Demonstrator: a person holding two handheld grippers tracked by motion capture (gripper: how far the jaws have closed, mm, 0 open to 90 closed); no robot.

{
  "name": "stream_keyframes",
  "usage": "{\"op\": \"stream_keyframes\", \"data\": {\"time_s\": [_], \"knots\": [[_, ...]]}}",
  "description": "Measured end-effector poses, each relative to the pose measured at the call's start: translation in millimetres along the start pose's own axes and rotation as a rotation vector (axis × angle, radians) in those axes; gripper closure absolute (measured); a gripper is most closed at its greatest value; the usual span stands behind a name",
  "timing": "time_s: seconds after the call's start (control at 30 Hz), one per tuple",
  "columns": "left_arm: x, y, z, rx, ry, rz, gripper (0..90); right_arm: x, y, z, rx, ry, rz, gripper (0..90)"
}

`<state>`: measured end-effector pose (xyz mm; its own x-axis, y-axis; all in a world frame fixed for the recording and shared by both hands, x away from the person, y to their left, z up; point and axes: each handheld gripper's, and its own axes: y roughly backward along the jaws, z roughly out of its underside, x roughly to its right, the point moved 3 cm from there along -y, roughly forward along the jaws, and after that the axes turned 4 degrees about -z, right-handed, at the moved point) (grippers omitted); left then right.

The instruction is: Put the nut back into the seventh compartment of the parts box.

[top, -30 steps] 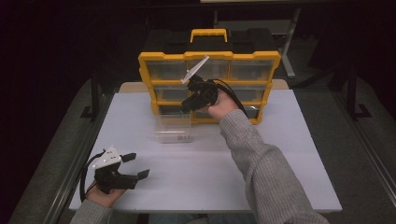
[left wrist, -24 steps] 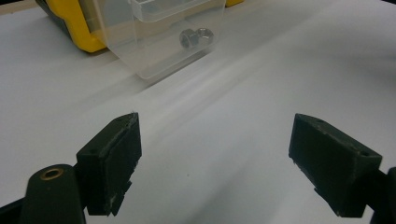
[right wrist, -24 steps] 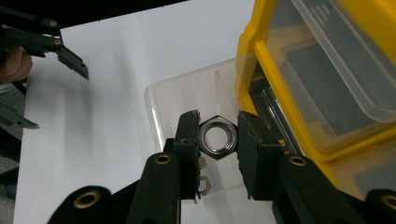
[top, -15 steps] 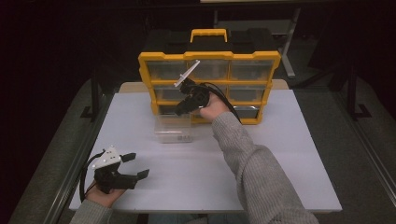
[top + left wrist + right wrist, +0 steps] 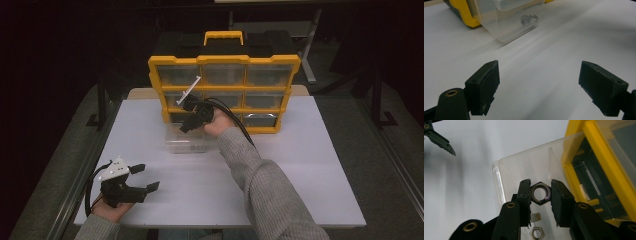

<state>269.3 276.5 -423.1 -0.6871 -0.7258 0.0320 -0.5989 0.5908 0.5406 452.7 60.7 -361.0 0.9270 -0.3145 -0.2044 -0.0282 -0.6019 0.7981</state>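
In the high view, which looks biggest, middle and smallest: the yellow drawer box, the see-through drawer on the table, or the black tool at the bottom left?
1. Yellow drawer box: biggest.
2. See-through drawer and left tool: they look about the same size, so no order. The tool is also closer to the camera.

right gripper lower, over clear drawer

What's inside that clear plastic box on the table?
The clear plastic box has a metal nut lying on its bottom; the left gripper view shows two nuts there. The right gripper holds another nut above it. The gripper hides the rest.
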Motion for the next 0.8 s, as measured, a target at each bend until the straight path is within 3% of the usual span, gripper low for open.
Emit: {"op": "stream_keyframes", "data": {"time_s": [0.3,0.33,0.37,0.4,0.43,0.5,0.8], "knots": [[1.6,-1.0,0.2,-0.004,0.002,0.009,17.0,-0.5,-5.2,2.4,0.003,-0.011,-0.017,68.1],[1.7,-1.1,0.2,-0.003,0.003,0.009,17.0,8.9,-9.1,-1.6,0.085,0.143,-0.027,67.8],[1.9,-1.2,0.2,-0.003,0.002,0.008,17.0,0.8,-3.8,2.8,0.016,0.002,-0.019,67.5],[1.9,-1.3,0.3,-0.002,0.002,0.009,17.0,-0.1,-1.4,3.5,0.017,-0.015,-0.022,66.5],[1.7,-1.3,0.3,-0.002,0.002,0.009,17.0,0.0,1.3,3.7,0.026,-0.015,-0.019,64.9],[1.8,-1.4,0.2,-0.002,0.003,0.010,17.0,5.4,4.5,2.4,0.085,0.069,-0.029,64.9],[3.7,-2.5,-0.9,0.006,0.012,0.016,17.1,3.6,39.4,21.9,0.153,0.037,-0.019,55.5]]}}
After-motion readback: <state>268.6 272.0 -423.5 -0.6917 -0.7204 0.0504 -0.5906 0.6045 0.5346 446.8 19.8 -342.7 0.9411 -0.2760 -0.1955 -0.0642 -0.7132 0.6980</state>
